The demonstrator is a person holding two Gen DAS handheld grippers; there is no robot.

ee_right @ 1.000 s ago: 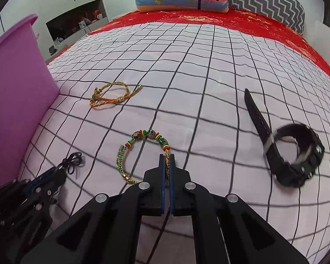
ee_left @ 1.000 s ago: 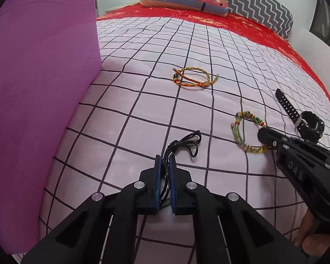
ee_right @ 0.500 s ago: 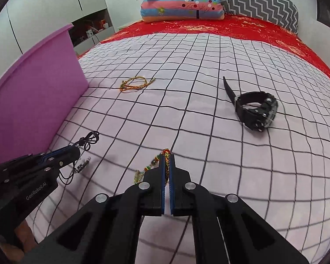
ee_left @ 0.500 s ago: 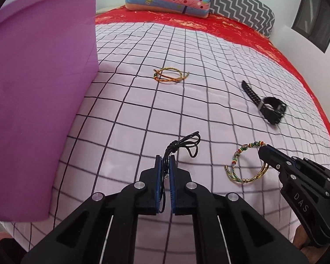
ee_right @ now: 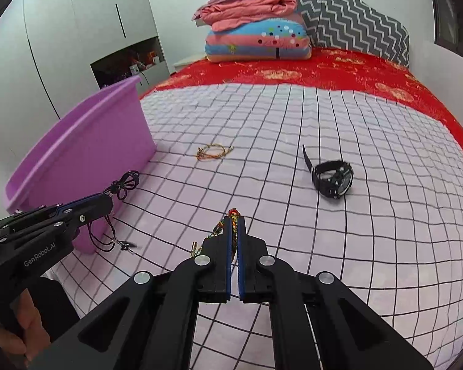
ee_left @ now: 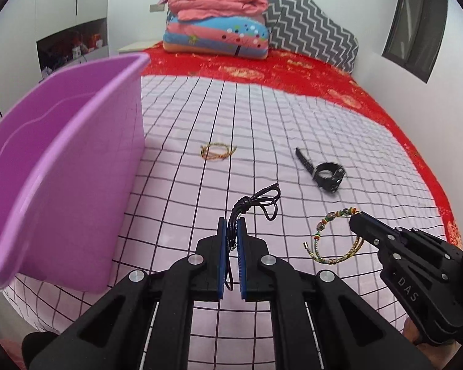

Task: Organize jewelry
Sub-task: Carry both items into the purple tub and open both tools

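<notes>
Jewelry pieces are split between the two grippers and the bed. The left gripper has its blue-padded fingers pinched narrow on a black cord necklace; the knotted loop pokes out ahead of the fingertips, and in the right wrist view more cord and a small pendant hang below the fingers, clear of the sheet. The right gripper is likewise closed tight, gripping a multicoloured beaded braided bracelet, whose ring dangles off to the left of its fingertips, lifted above the cover.

Ahead of both sets of fingers, lying flat on the pink sheet with a black grid, rests a thin orange-and-yellow woven cord bracelet. To its right, and ahead-right of the right gripper's fingers, sits a chunky black wristwatch with one strap stretched out behind it. The two are well apart.

A purple plastic tub stands to the left of the left gripper's fingers, its open top showing in the left wrist view. Beyond the grid sheet a red patterned bedspread runs to a stack of folded pink and blue bedding beside a grey zigzag pillow.
</notes>
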